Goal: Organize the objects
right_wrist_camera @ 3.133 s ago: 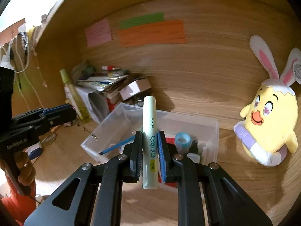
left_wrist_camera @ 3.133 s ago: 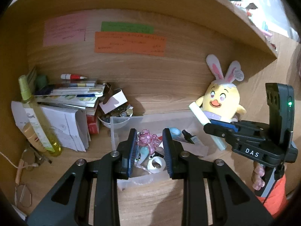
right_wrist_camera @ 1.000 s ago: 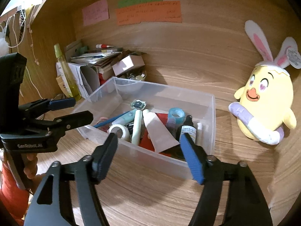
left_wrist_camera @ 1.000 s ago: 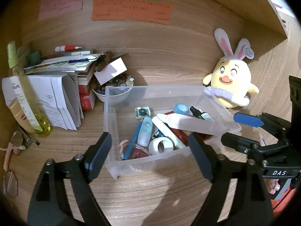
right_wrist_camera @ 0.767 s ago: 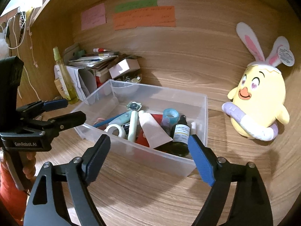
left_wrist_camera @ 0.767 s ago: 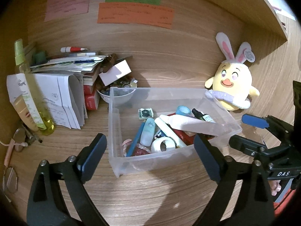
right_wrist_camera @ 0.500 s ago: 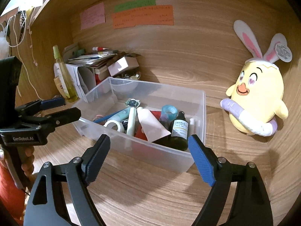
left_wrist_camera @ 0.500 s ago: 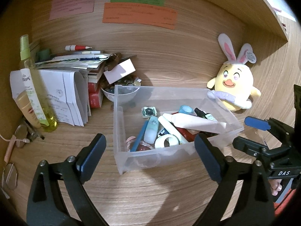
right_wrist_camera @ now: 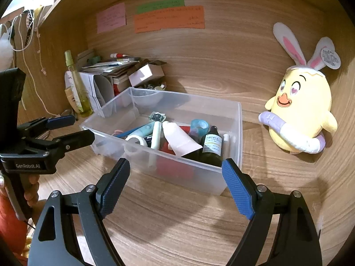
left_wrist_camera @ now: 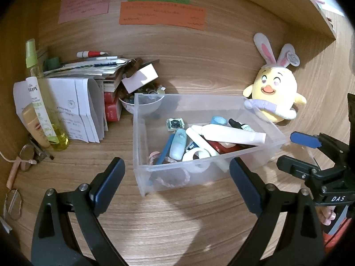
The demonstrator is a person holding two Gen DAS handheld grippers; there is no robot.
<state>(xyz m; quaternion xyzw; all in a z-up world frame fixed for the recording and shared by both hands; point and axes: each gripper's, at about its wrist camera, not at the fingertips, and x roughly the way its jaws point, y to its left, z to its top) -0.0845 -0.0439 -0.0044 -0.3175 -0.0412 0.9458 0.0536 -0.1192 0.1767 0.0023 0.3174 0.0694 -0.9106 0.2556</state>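
Note:
A clear plastic box [left_wrist_camera: 153, 187] [right_wrist_camera: 239, 119] stands on the wooden desk and holds several small items: a white tube [left_wrist_camera: 228, 133] [right_wrist_camera: 180, 138], a dark dropper bottle [right_wrist_camera: 212, 145], a tape roll [left_wrist_camera: 196, 156] [right_wrist_camera: 135, 140], a slim white stick [right_wrist_camera: 156, 135] and a blue pen [left_wrist_camera: 165, 149]. My left gripper [left_wrist_camera: 177, 186] is open and empty in front of the box. My right gripper [right_wrist_camera: 176, 185] is open and empty in front of the box's near wall. Each gripper also shows in the other's view, the left one [right_wrist_camera: 66, 128] and the right one [left_wrist_camera: 297, 153].
A yellow plush chick with rabbit ears [left_wrist_camera: 274, 97] [right_wrist_camera: 301, 110] sits right of the box. A pile of papers and books [left_wrist_camera: 84, 93], a bowl of small parts [left_wrist_camera: 143, 105], a yellow spray bottle [left_wrist_camera: 45, 108] and glasses [left_wrist_camera: 26, 155] lie to the left. Sticky notes [left_wrist_camera: 160, 15] hang on the back wall.
Both grippers let go of their items, the pink piece and the white stick, which now lie in the box, opened wide and drew back from the box.

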